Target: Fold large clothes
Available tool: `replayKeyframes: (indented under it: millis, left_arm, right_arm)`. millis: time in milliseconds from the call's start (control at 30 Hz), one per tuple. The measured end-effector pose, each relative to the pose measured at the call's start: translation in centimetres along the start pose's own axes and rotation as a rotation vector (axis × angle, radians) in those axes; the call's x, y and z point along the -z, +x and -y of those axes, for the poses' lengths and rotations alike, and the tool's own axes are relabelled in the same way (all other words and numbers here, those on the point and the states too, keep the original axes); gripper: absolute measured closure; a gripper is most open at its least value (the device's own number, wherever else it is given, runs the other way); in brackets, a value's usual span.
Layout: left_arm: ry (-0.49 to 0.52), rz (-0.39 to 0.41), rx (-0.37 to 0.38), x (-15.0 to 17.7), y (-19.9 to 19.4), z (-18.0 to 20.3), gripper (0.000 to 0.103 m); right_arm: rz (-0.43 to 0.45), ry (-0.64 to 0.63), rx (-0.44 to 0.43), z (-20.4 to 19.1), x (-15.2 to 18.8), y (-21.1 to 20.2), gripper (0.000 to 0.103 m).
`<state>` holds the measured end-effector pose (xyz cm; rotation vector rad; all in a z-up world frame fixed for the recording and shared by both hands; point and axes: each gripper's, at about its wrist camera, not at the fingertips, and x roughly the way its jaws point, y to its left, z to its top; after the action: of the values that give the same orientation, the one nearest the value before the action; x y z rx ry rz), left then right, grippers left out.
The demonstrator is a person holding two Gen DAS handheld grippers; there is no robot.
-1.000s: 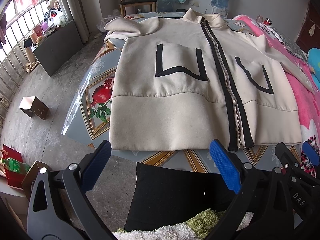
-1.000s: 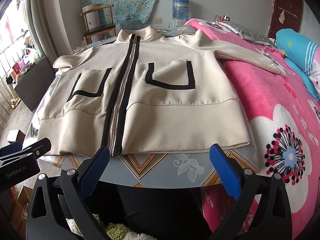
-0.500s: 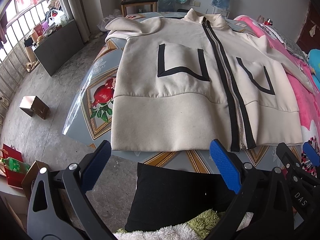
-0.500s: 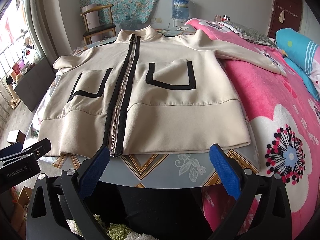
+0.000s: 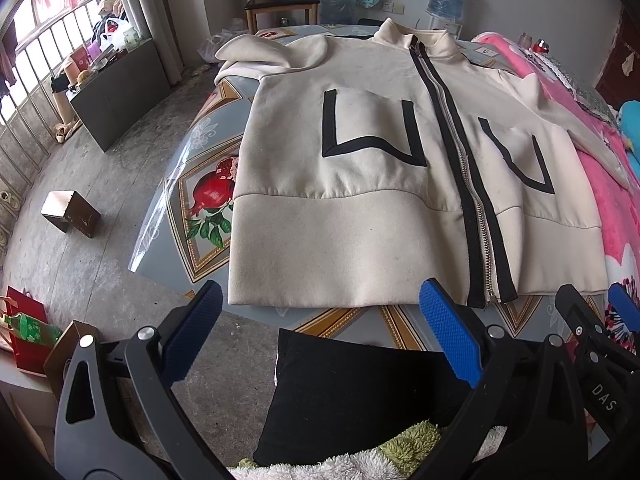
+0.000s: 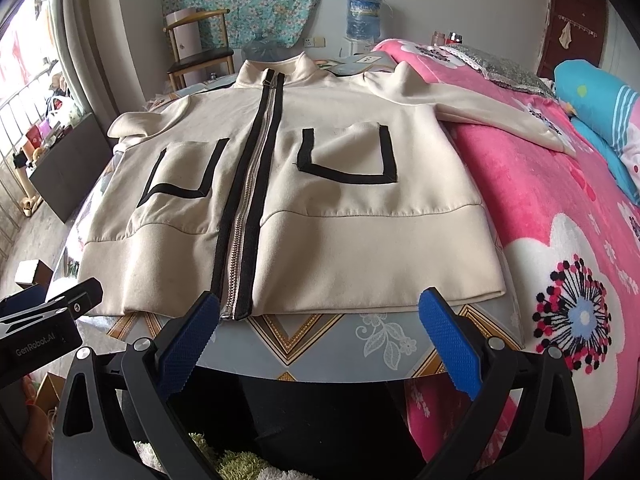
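Cream fabric with black trim fills both views: a zip-front jacket (image 5: 360, 208) lies flat and face up on the tabletop (image 5: 200, 152), collar at the far end, hem at the near edge. Going left to right in the left wrist view, a concrete floor (image 5: 100, 184) holds a small brown box (image 5: 70, 213), then comes the glossy tabletop with a pomegranate print (image 5: 212, 192) just beside the jacket's side seam. One sleeve (image 5: 272, 54) is bunched near the far left shoulder. The black-edged zipper (image 5: 464, 184) runs from collar to hem, closed, with a black-outlined pocket (image 5: 370, 128) on either side of it. The left tool (image 5: 320, 330) hovers short of the hem, its blue-padded fingers (image 5: 194, 332) spread wide and holding nothing; part of the other tool shows at the right edge. In the right wrist view, a wooden chair (image 6: 200, 54) stands beyond the tabletop at left, a water bottle (image 6: 364, 16) stands against the far wall, and the right tool (image 6: 320, 332) likewise hangs released just before the hem, apart from the cloth. The other sleeve (image 6: 492, 114) stretches rightward onto a pink flowered blanket (image 6: 560, 240) covering the bed, which sits against the tabletop's right side.
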<state>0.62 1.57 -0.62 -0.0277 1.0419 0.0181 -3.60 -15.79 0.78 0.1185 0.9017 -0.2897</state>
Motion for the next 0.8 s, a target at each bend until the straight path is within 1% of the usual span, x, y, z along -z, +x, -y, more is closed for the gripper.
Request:
replayKeyframes:
  millis: [800]
  left_arm:
    - [-0.002,0.000,-0.002,-0.32,0.14,-0.48,0.007]
  right_arm:
    - [0.003,-0.003,0.006,-0.38,-0.39,0.17,0.006]
